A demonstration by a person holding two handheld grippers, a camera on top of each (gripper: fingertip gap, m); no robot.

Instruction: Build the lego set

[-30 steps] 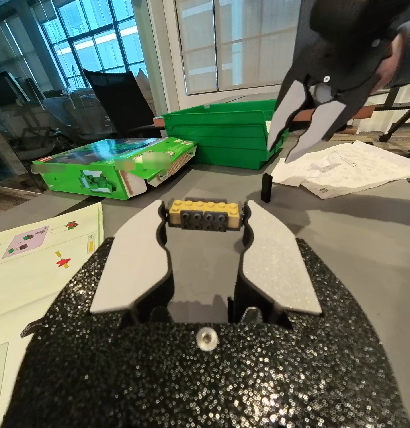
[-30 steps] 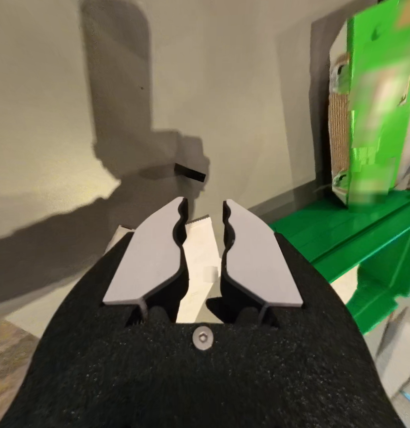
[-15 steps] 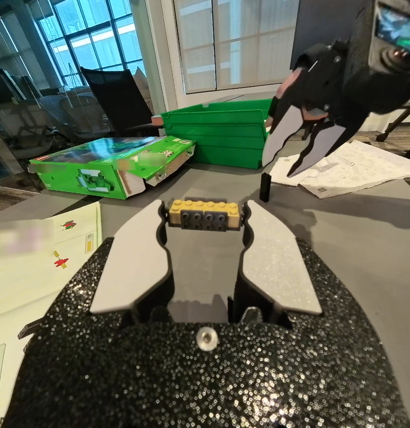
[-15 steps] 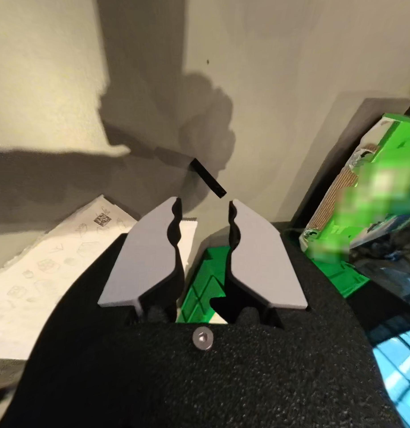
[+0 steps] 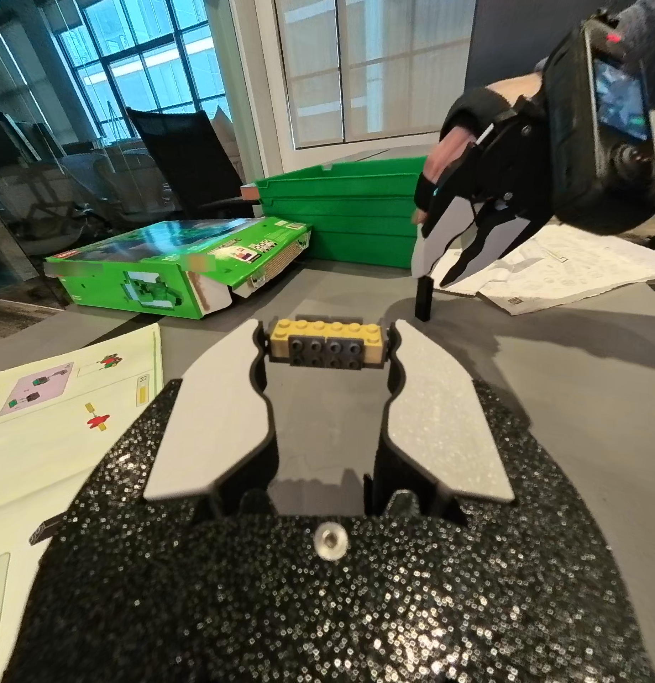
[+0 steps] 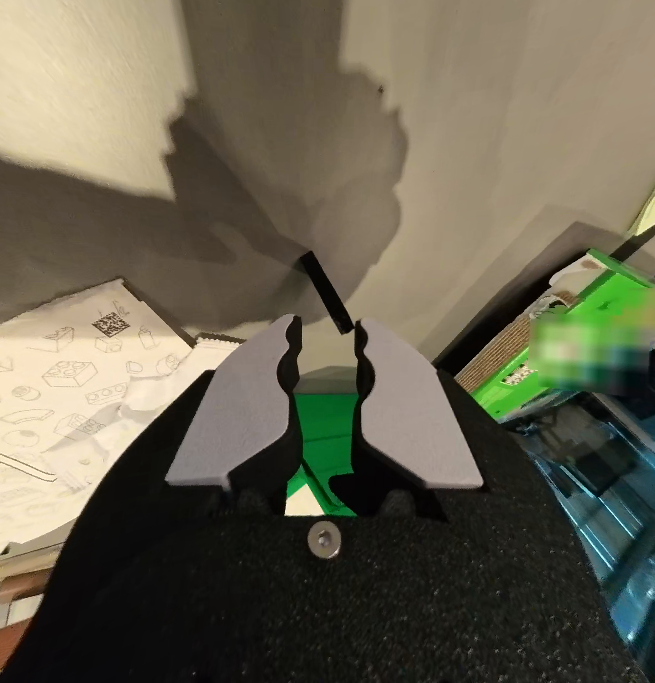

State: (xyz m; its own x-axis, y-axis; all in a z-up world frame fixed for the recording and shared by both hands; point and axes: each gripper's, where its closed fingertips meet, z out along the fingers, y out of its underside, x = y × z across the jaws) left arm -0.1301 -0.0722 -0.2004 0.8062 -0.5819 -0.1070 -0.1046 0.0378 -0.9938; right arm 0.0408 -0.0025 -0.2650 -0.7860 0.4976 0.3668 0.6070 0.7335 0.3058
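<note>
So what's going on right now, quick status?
Left gripper shut on yellow-black brick stack. Right gripper open, at upright black piece. Nothing blocking.

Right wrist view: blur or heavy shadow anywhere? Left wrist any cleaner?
Right wrist view: edges smeared by motion blur, a large dark shadow on the table around the upright black piece; right gripper sharp. Left wrist view: mostly crisp, strong wide-angle bending at the borders, speckled glare on the left gripper body; brick assembly sharp.

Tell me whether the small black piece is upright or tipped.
Upright: the black piece stands on end on the grey table, under the right gripper.
</note>
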